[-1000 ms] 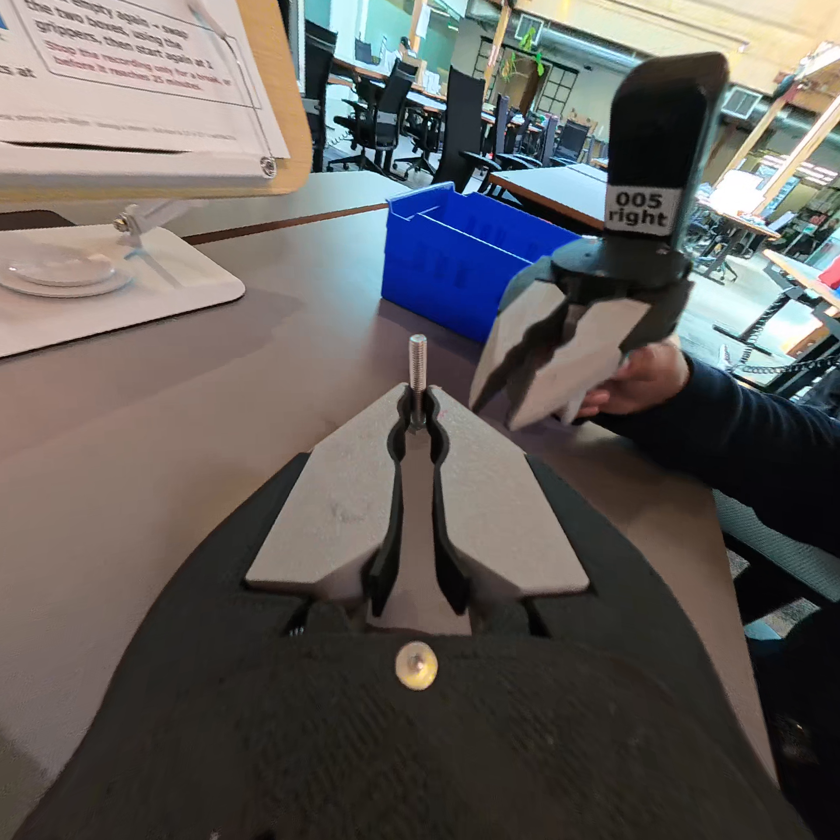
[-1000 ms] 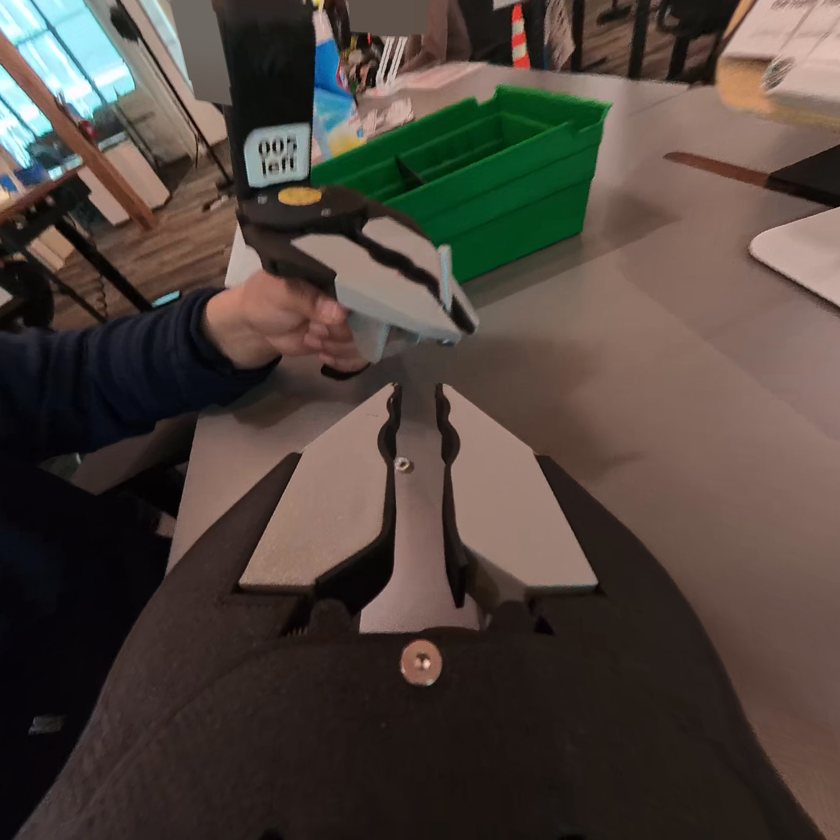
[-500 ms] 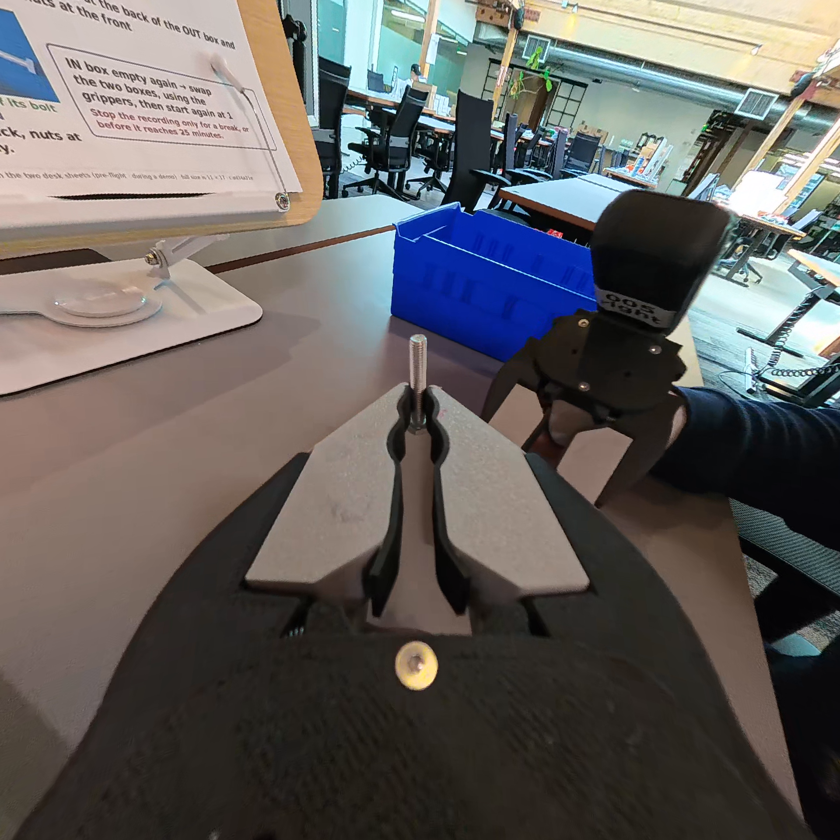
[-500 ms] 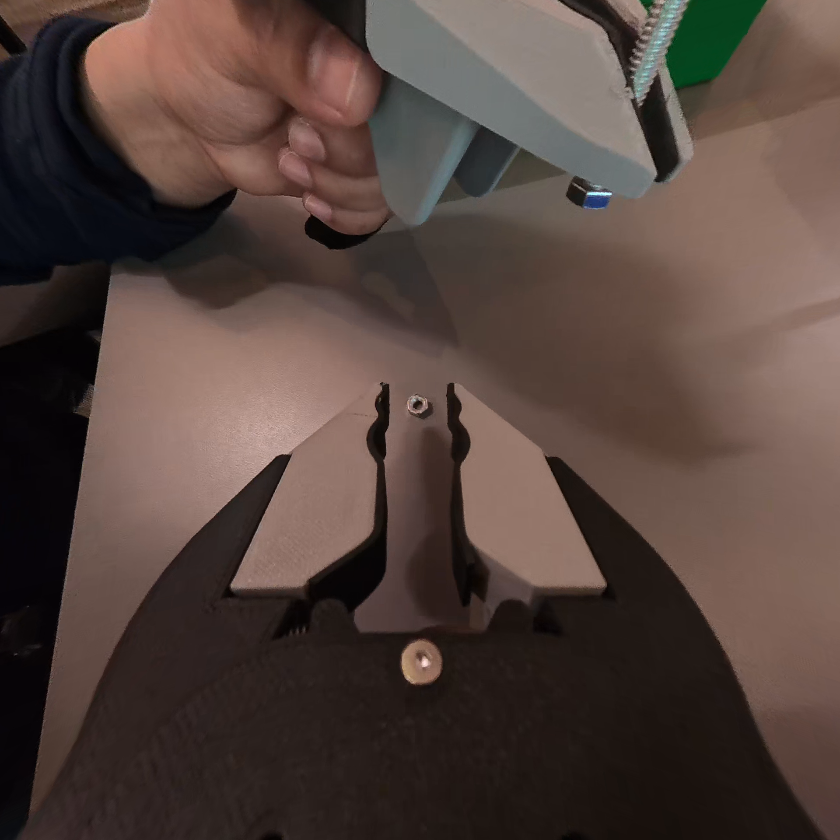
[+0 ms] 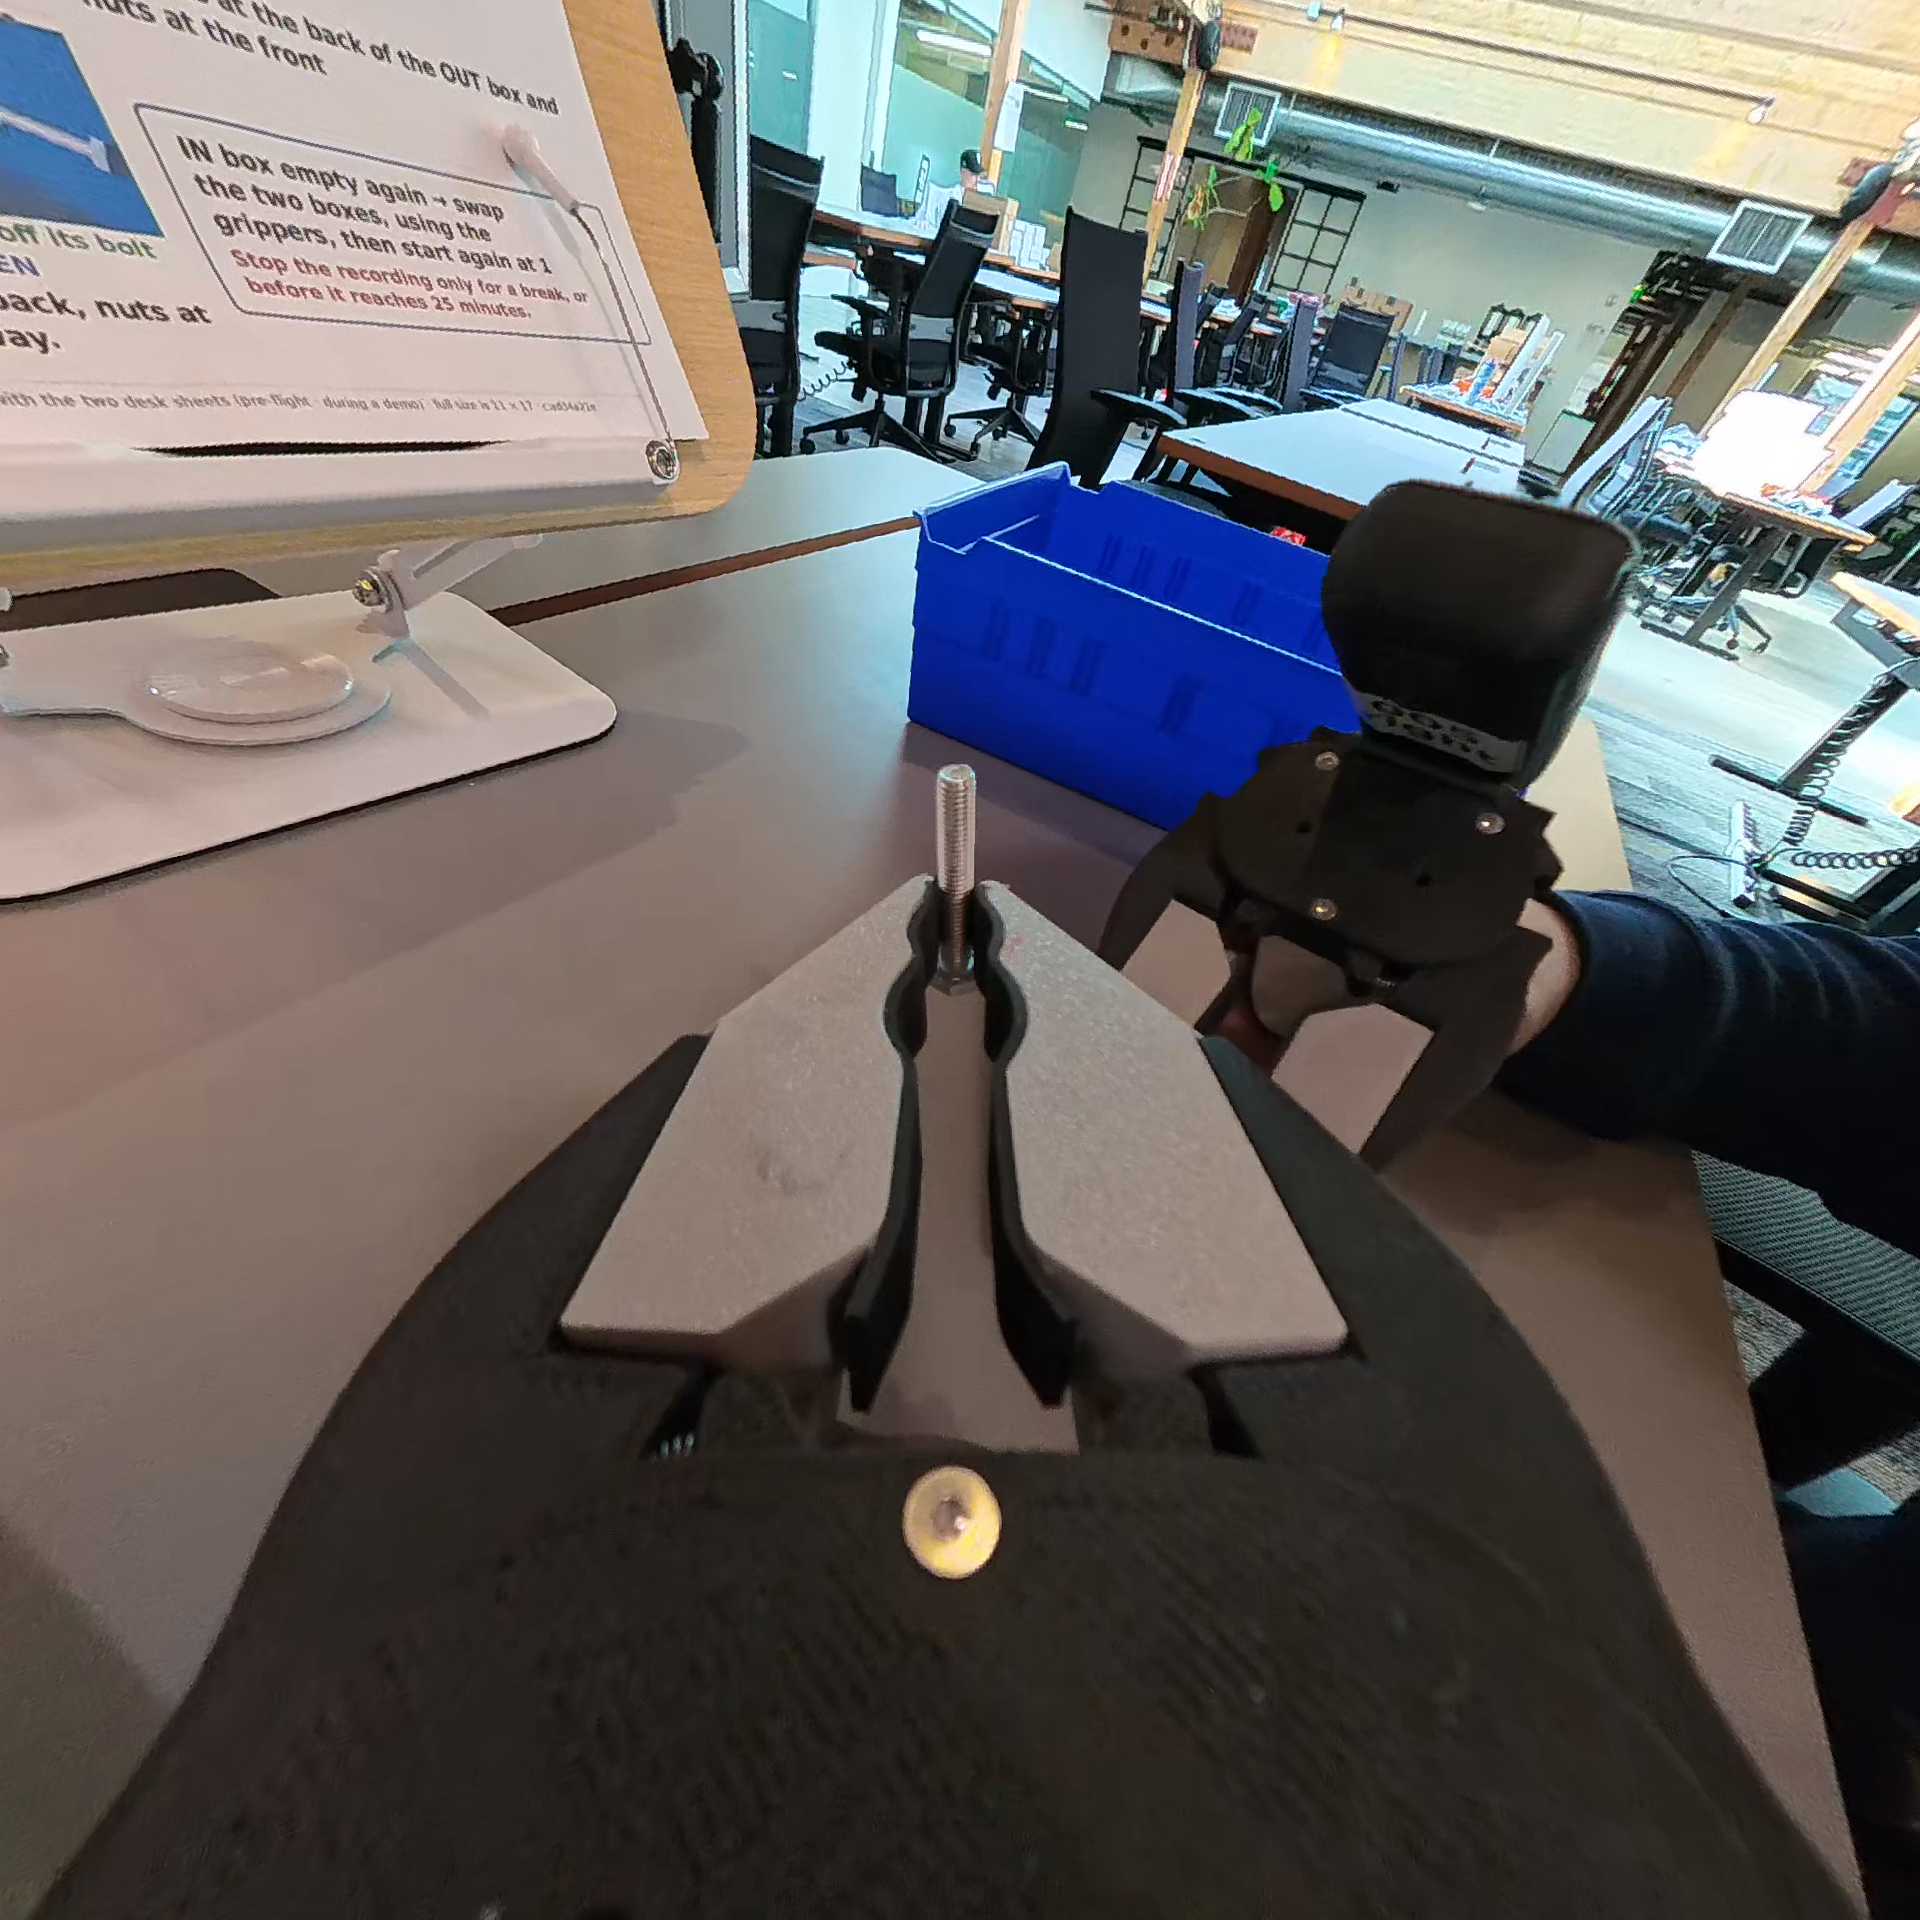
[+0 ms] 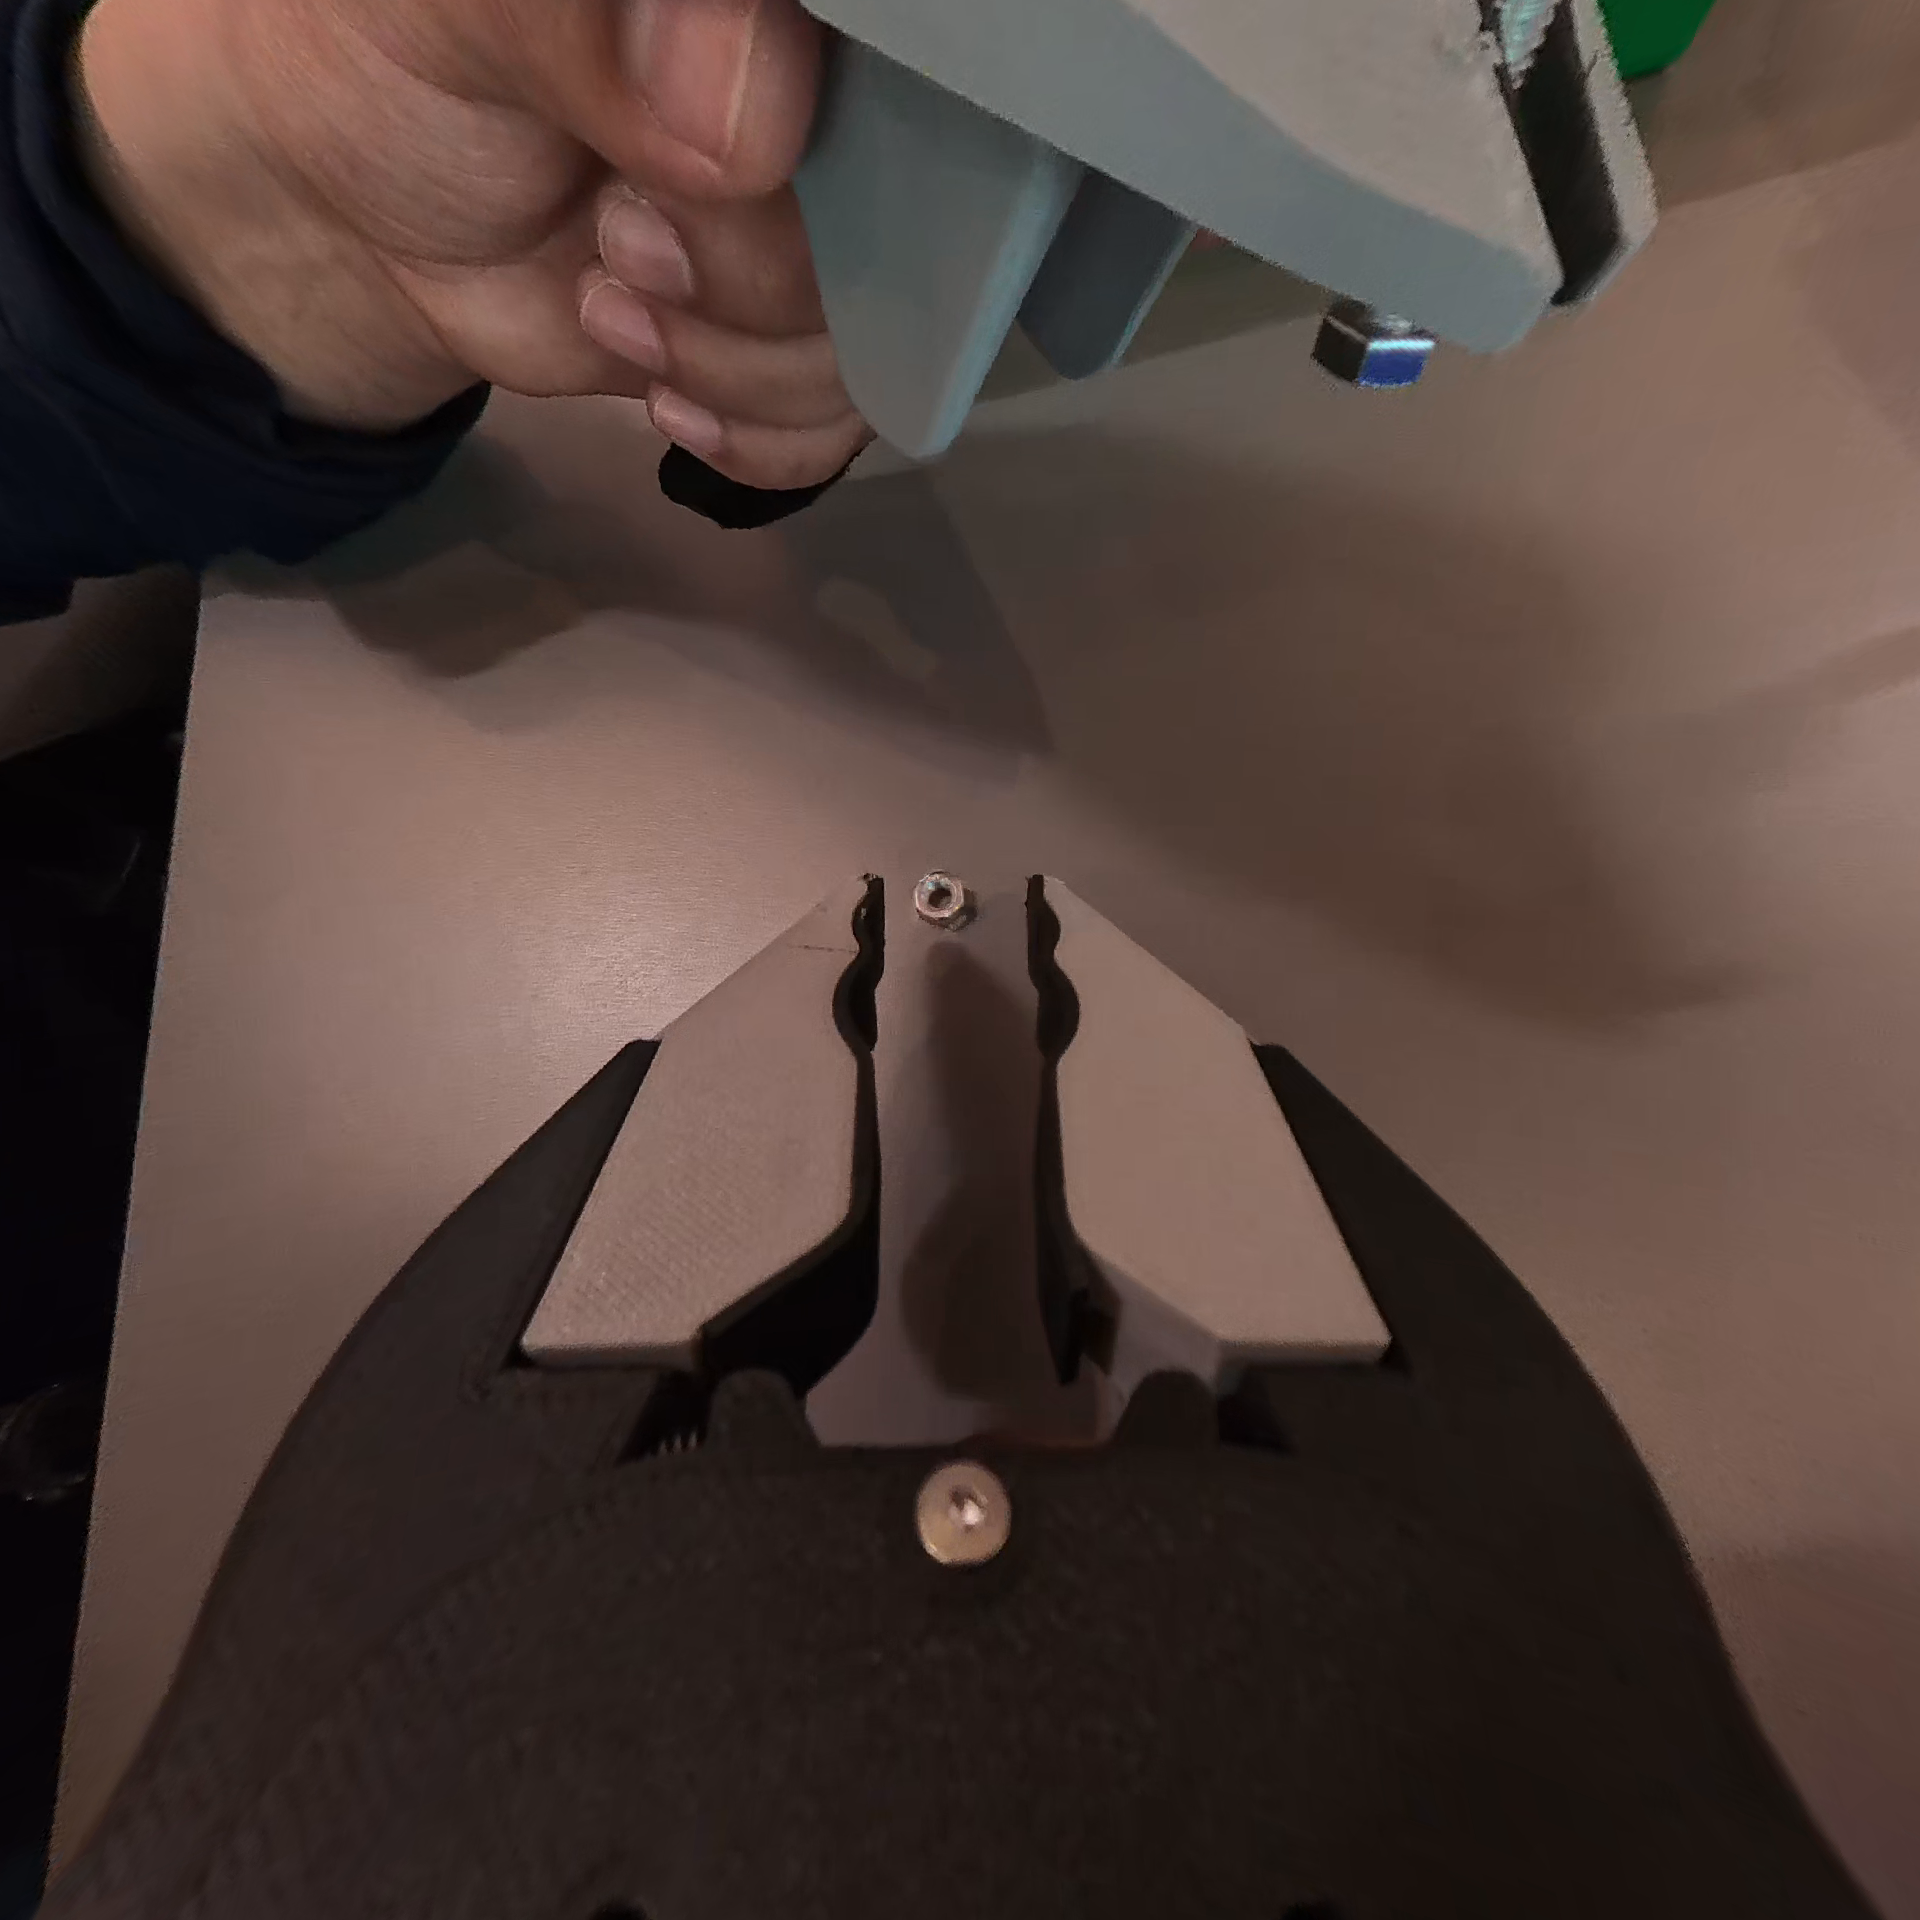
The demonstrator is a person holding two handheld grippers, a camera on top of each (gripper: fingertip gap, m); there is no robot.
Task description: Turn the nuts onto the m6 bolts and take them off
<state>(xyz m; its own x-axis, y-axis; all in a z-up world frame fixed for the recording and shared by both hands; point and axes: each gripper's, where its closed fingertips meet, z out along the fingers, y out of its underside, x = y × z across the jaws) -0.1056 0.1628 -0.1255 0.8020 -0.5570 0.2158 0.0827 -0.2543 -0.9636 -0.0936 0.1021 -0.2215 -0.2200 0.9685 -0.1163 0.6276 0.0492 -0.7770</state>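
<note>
My left gripper [image 5: 954, 914] is shut on a silver bolt [image 5: 954, 831] that stands upright, thread end up, its head below the fingers. In the right wrist view the left gripper's fingers [image 6: 1195, 177] hang above the table and the bolt's head [image 6: 1369, 351] shows under them. A small silver nut [image 6: 941, 900] lies flat on the grey table [image 6: 1351, 935]. My right gripper [image 6: 948, 896] is open, tilted down, its fingertips on either side of the nut and apart from it. In the left wrist view the right gripper's black body [image 5: 1382, 842] shows from behind.
A blue bin [image 5: 1101, 665] stands on the table behind the right gripper. A white stand [image 5: 270, 717] with a wooden board and printed sheet [image 5: 312, 239] stands at the left. A green bin's corner [image 6: 1652, 31] shows at top right. Office desks and chairs lie beyond. Left tips to right tips: about 11 cm.
My right gripper has tipped down toward the table and closed in on the nut, which now lies between its open fingertips. My left gripper still holds the bolt upright.
</note>
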